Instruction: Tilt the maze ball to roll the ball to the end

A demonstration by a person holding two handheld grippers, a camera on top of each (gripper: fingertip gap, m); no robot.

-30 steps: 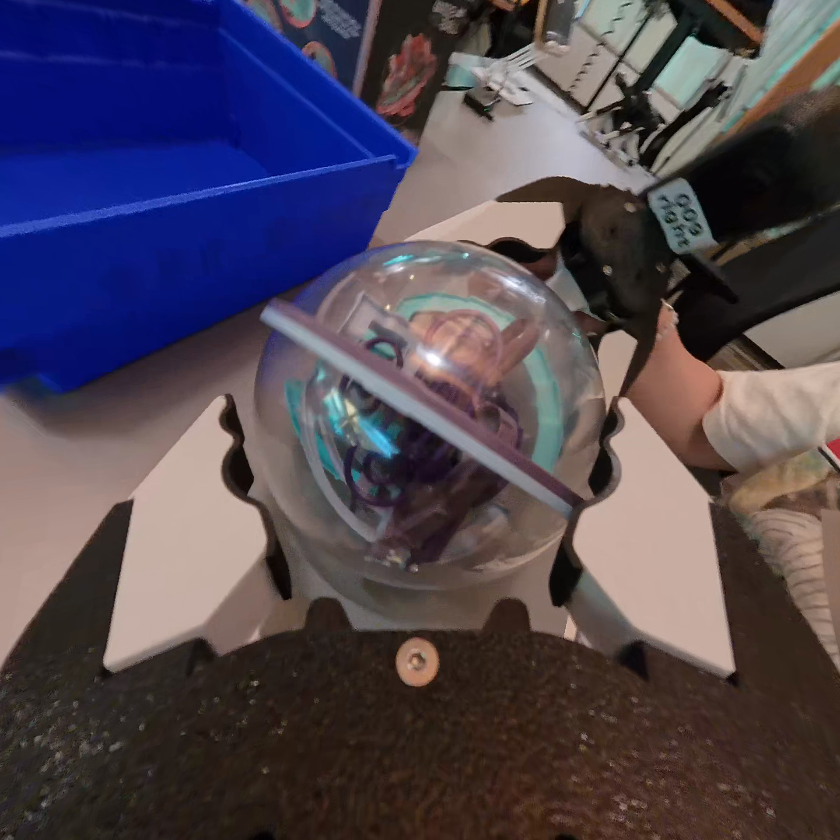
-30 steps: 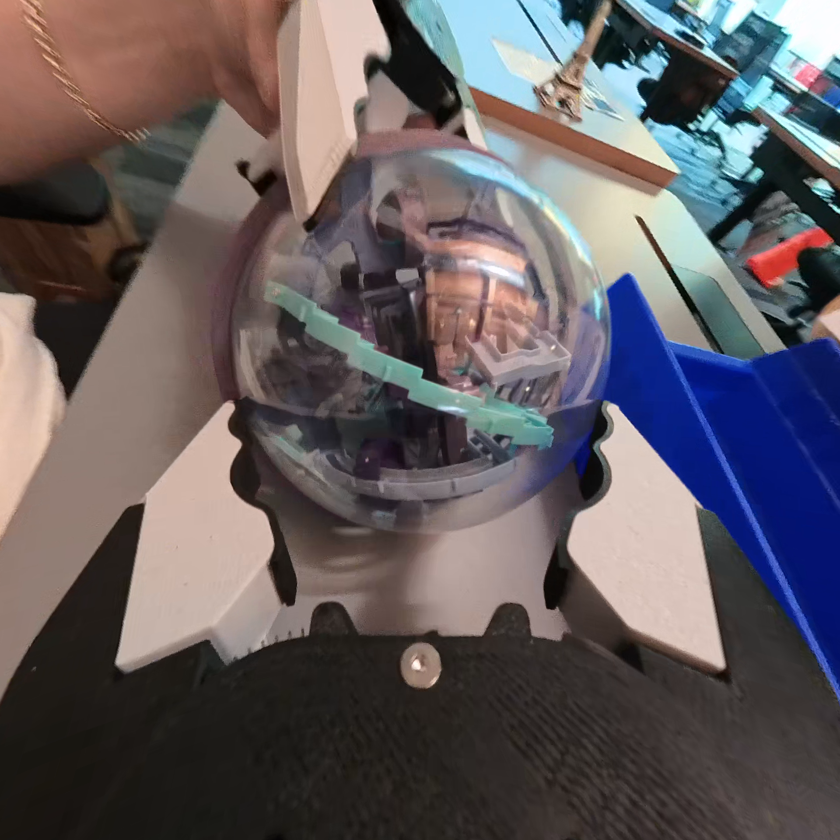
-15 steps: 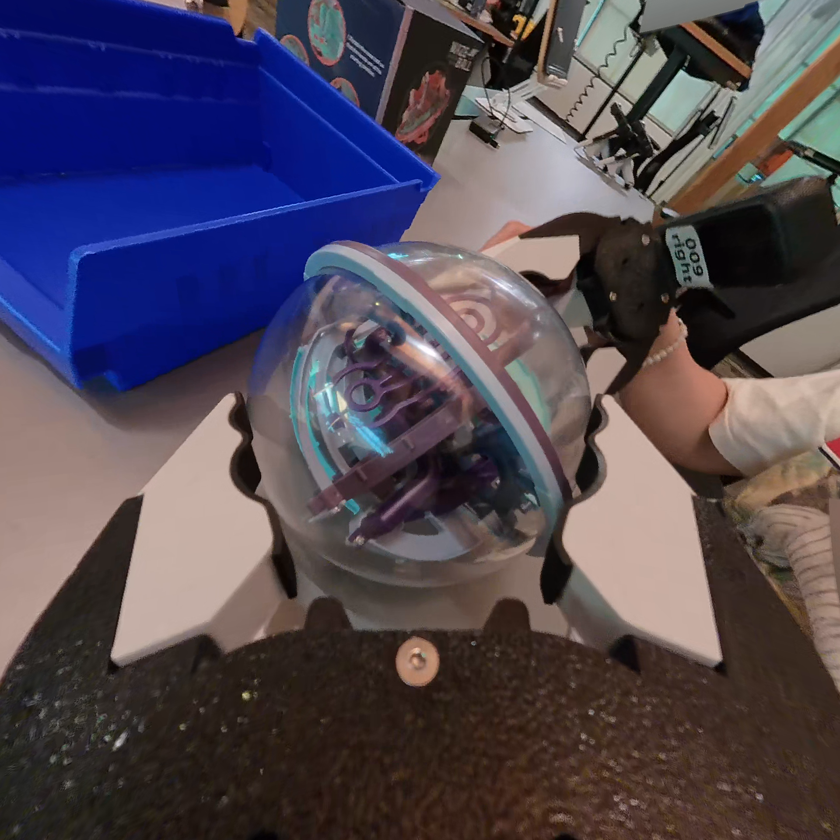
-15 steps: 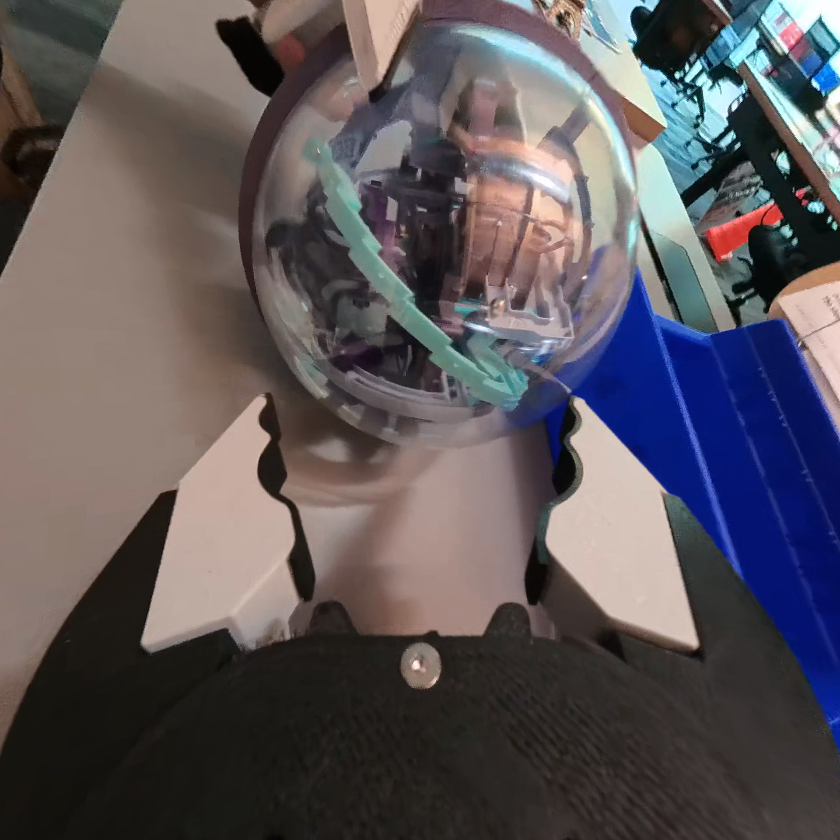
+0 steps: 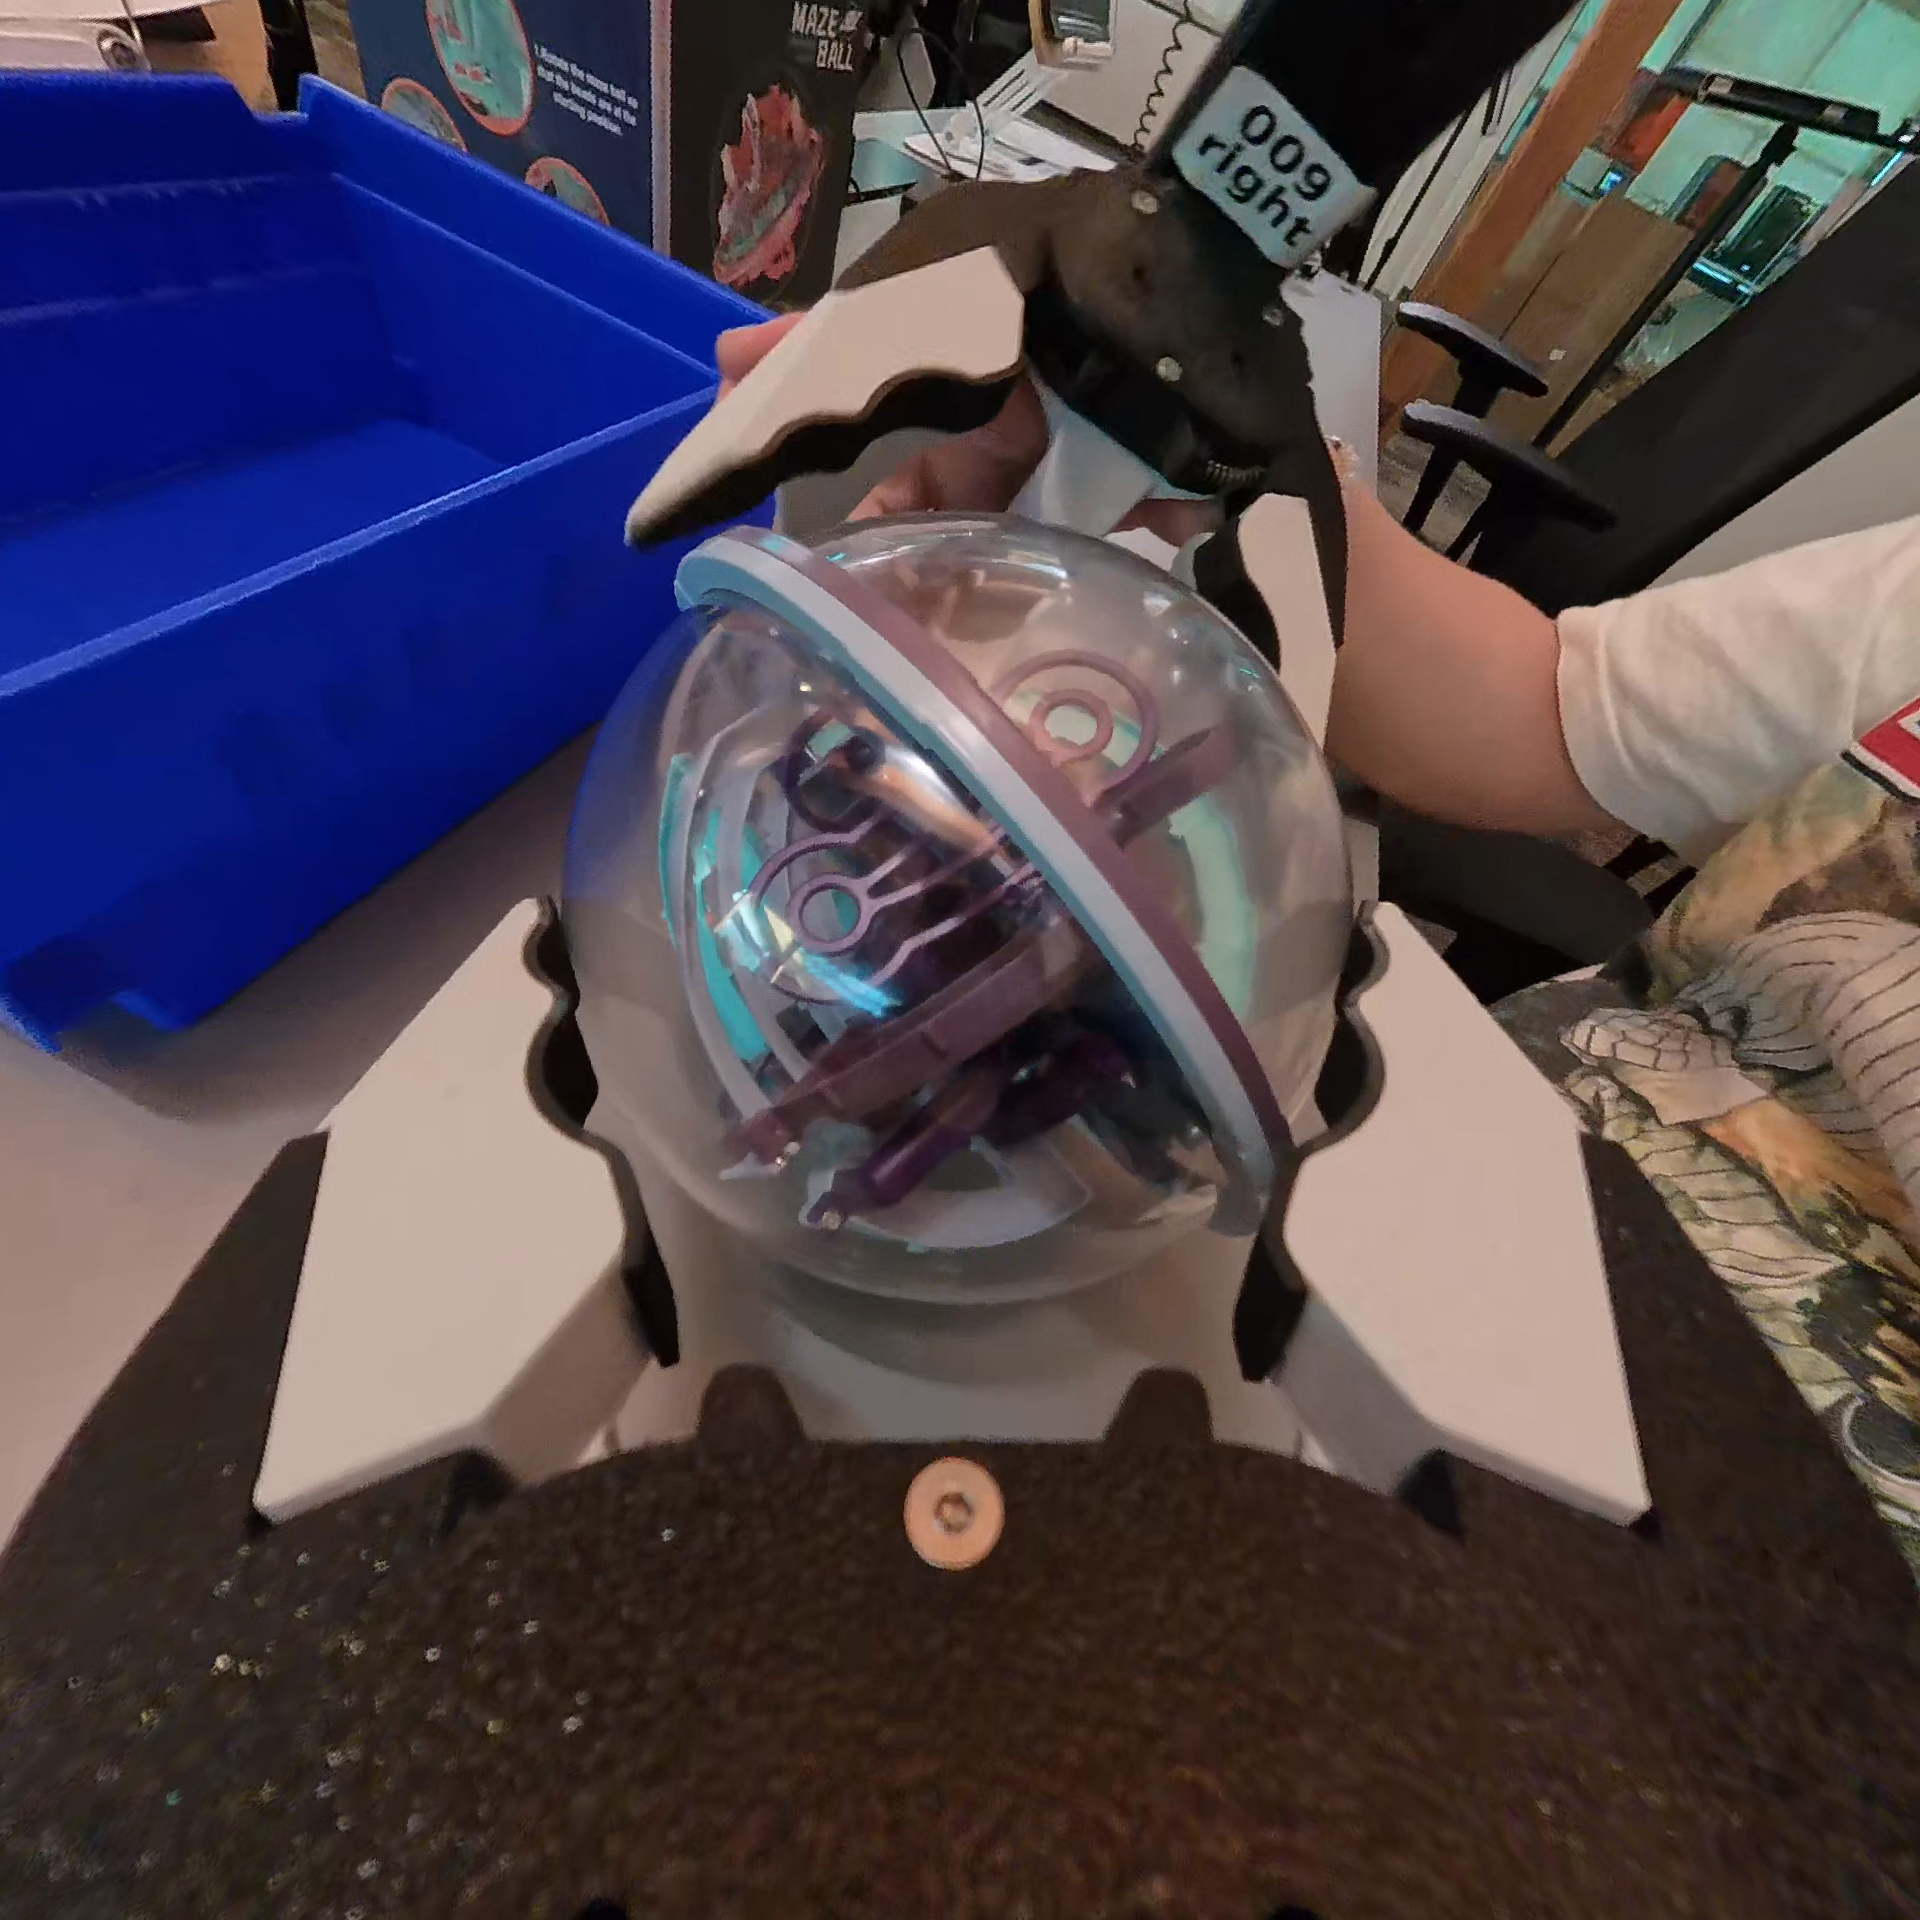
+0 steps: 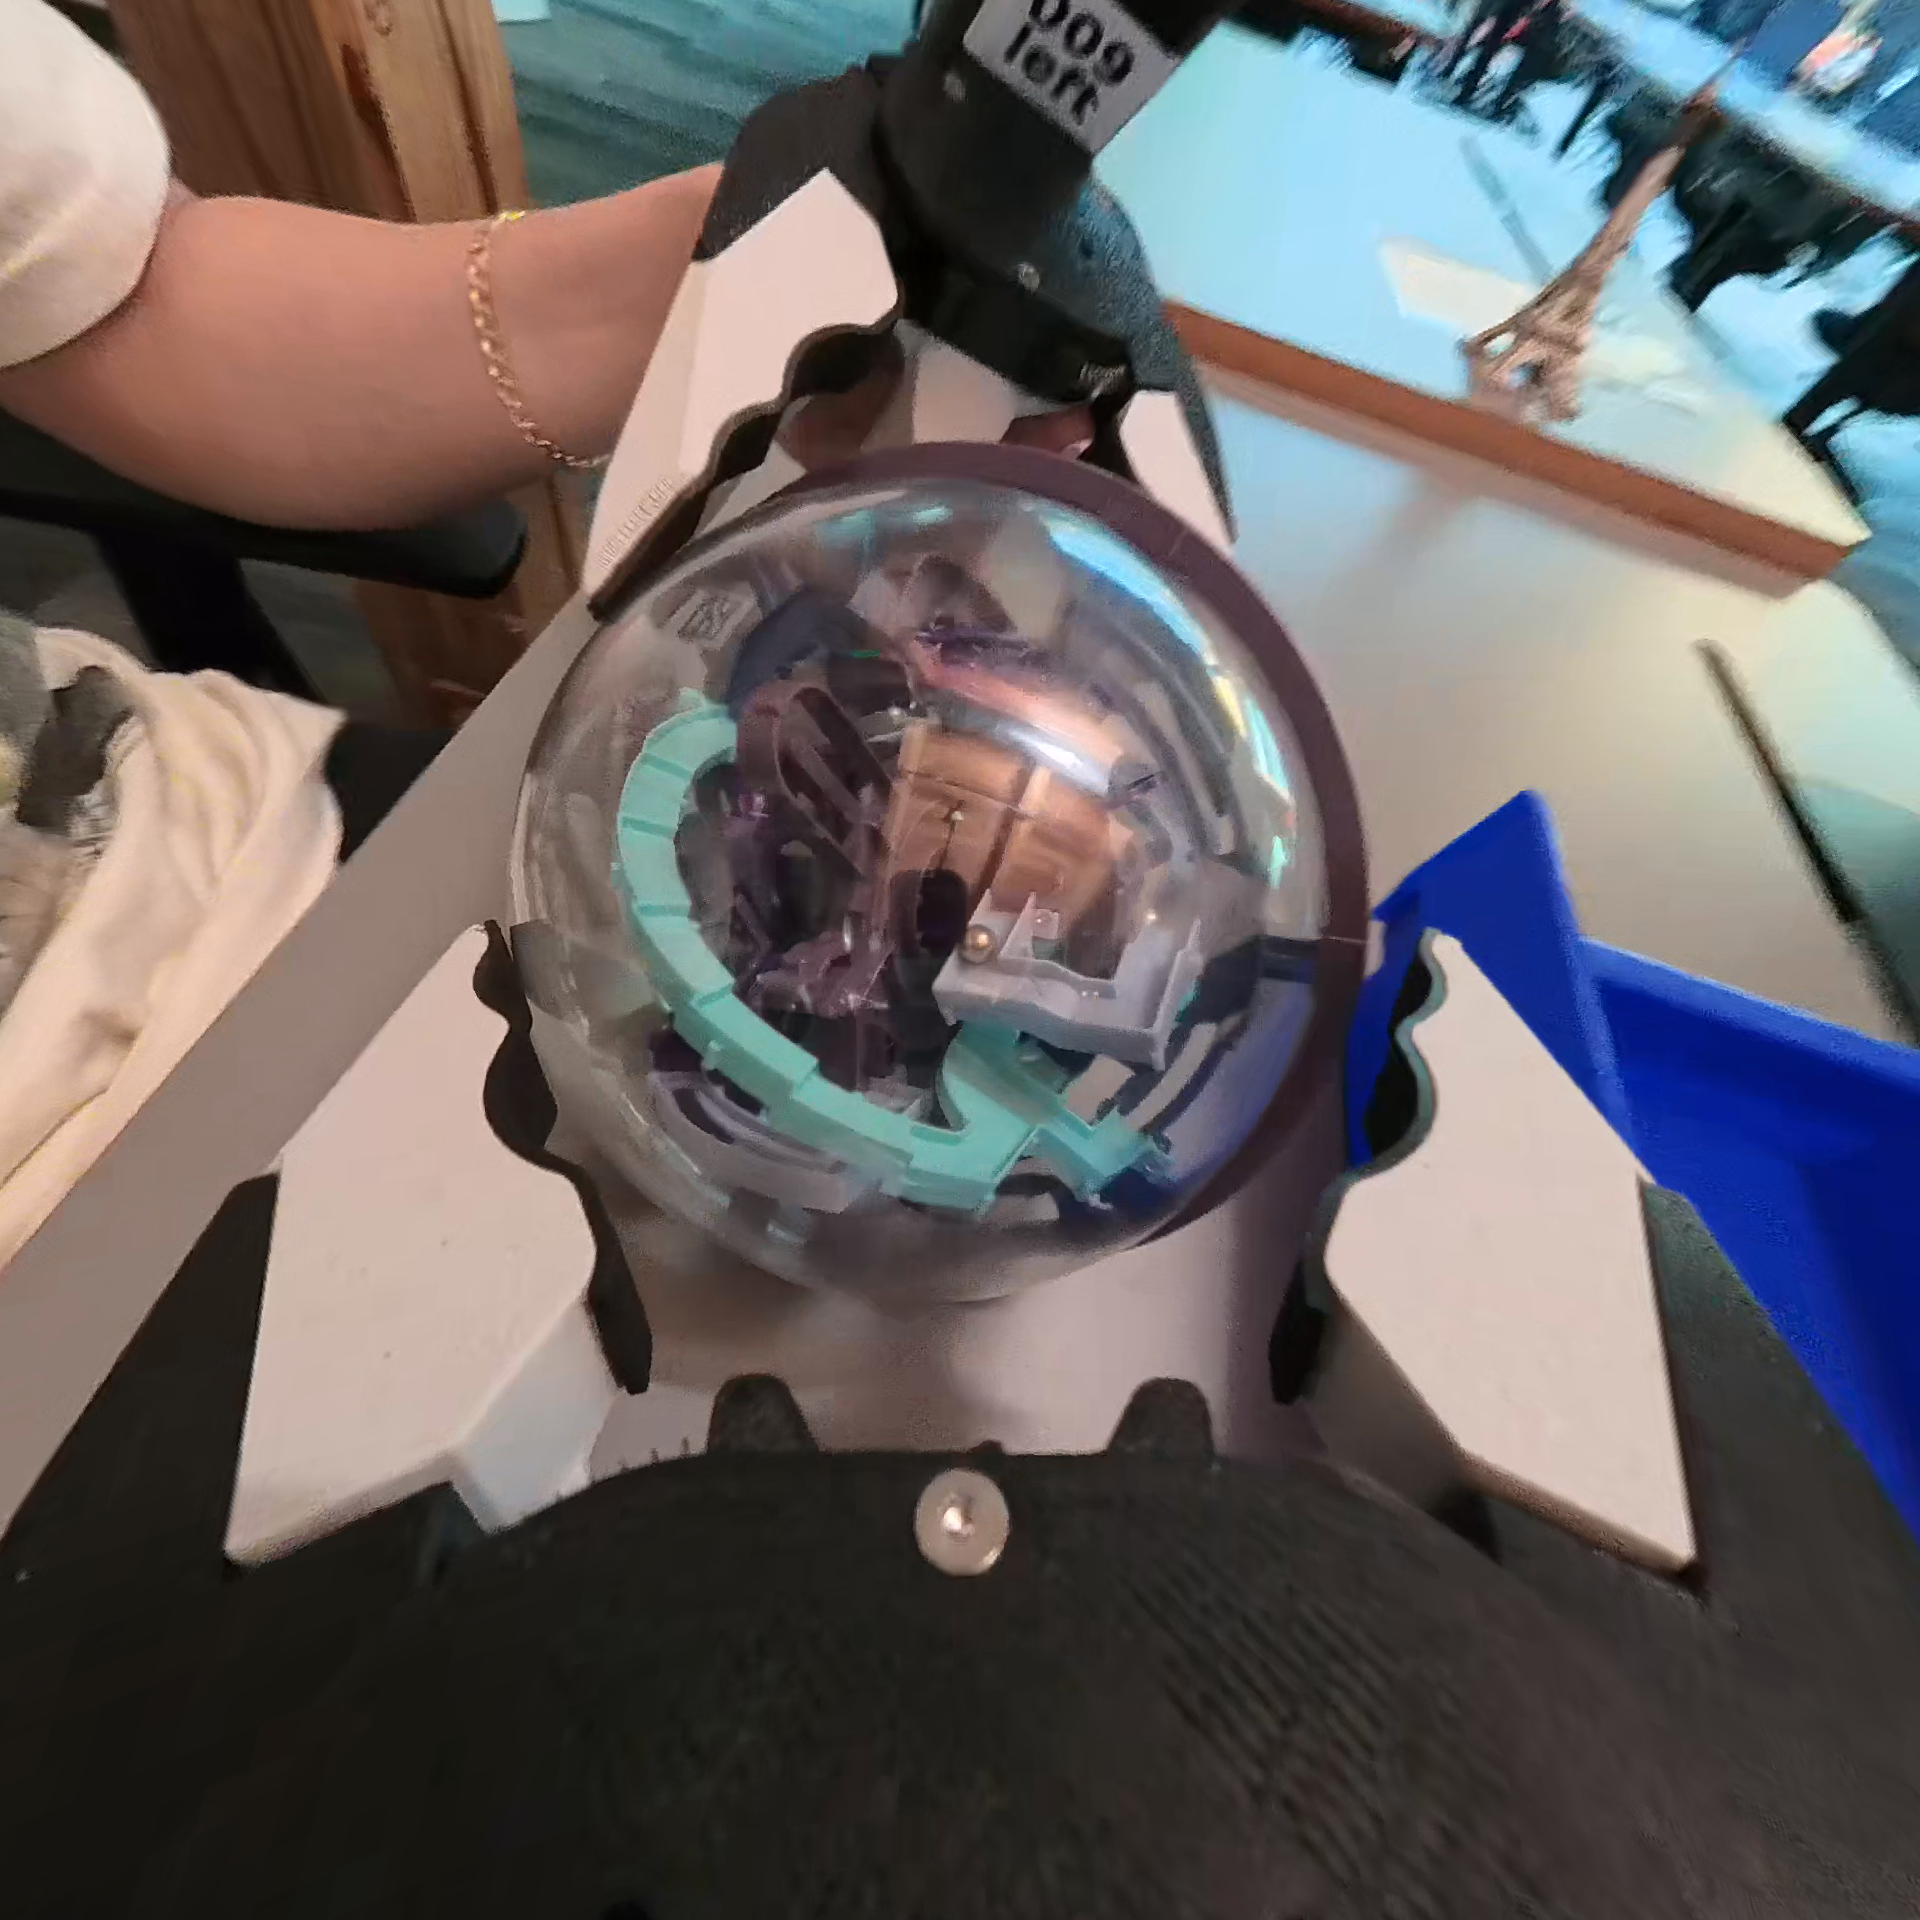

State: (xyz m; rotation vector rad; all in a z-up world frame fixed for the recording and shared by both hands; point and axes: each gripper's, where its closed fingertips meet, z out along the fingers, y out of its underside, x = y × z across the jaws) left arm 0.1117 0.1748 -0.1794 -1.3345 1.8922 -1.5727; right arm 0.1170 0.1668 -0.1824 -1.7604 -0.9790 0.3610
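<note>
The maze ball (image 5: 956, 914) is a clear sphere with a purple-grey ring and purple and teal tracks inside. My left gripper (image 5: 956, 935) is shut on it, with both pads pressed on its sides, and holds it just above the table (image 5: 156, 1195). In the right wrist view the maze ball (image 6: 925, 883) sits between the wide-spread fingers of my right gripper (image 6: 961, 940), which is open around it. A small steel ball (image 6: 980, 940) rests on a grey platform inside. In the left wrist view the right gripper (image 5: 966, 582) reaches over the sphere's far top.
A blue bin (image 5: 260, 520) stands on the table to the left of the ball and also shows in the right wrist view (image 6: 1714, 1091). A dark printed box (image 5: 727, 135) stands behind it. A person's forearm (image 5: 1455, 727) is at the right.
The ball has turned in the left grip, so its ring now runs steeper. The right gripper, which had drawn back off the ball, opened wider and came around it again.
</note>
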